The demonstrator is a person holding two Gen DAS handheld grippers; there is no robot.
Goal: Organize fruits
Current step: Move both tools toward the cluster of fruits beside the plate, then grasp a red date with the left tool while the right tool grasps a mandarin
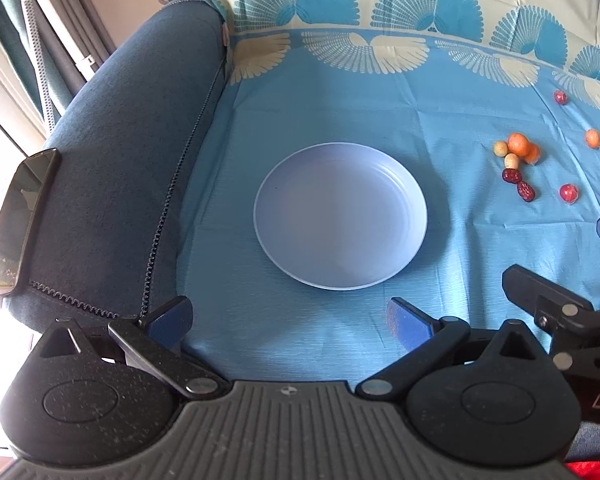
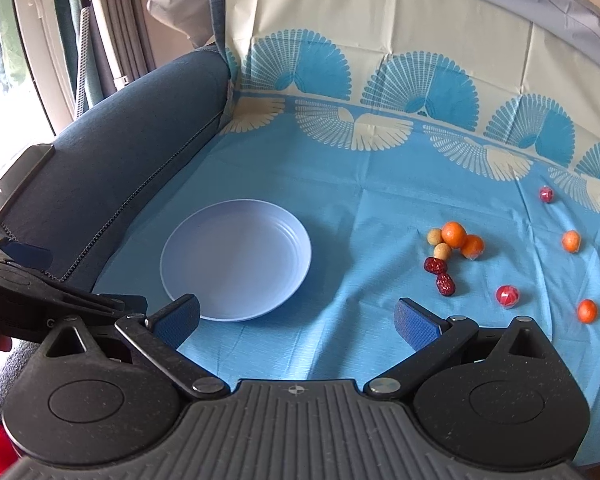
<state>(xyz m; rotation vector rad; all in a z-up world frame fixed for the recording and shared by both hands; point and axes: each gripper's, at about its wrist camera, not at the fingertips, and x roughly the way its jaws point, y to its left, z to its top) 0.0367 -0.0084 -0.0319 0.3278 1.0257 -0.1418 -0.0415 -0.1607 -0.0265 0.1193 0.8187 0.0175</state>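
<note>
An empty pale blue plate (image 1: 340, 216) (image 2: 236, 266) lies on a blue patterned cloth. Right of it lie small fruits: an orange cluster (image 2: 458, 238) (image 1: 520, 146), two beige balls (image 2: 438, 244), two dark red dates (image 2: 440, 274) (image 1: 518, 184), red wrapped balls (image 2: 507, 295) (image 2: 546, 194) and single oranges (image 2: 571, 241) (image 2: 587, 311). My left gripper (image 1: 290, 320) is open and empty, just in front of the plate. My right gripper (image 2: 298, 318) is open and empty, in front of the gap between plate and fruits.
A blue sofa armrest (image 1: 128, 140) runs along the left with a dark phone (image 1: 20, 220) on it. The cloth (image 2: 380, 80) rises up the backrest behind. The right gripper's body (image 1: 560, 320) shows at the left view's right edge.
</note>
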